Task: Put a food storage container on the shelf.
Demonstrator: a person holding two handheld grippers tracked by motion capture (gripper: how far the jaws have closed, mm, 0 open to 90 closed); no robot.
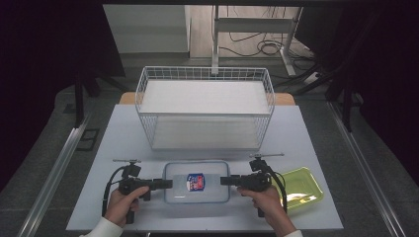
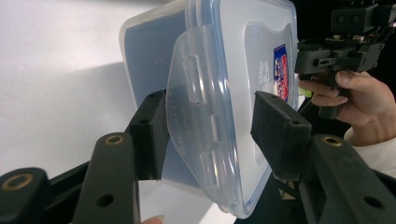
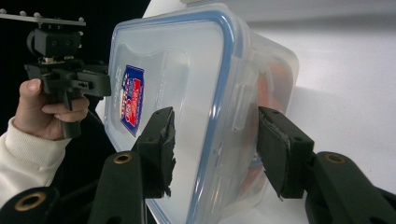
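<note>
While both hands sit at the near table (image 1: 99,212) edge, left gripper (image 1: 167,184) and right gripper (image 1: 225,180) bracket the clear lidded container (image 1: 196,181) lying between them, one at each short end. Jaws straddle the side latch flaps (image 2: 196,116); can't tell if the pads are pressing yet. Looks light, stiff, slick plastic; flaps flex, so pinch rim and wall together. Yellow-green tray (image 1: 302,190) just right, wire basket (image 1: 205,106) beyond.

left tool (image 1: 167,184): level, points inward, jaws part-open | right tool (image 1: 225,180): mirrored, same
</note>
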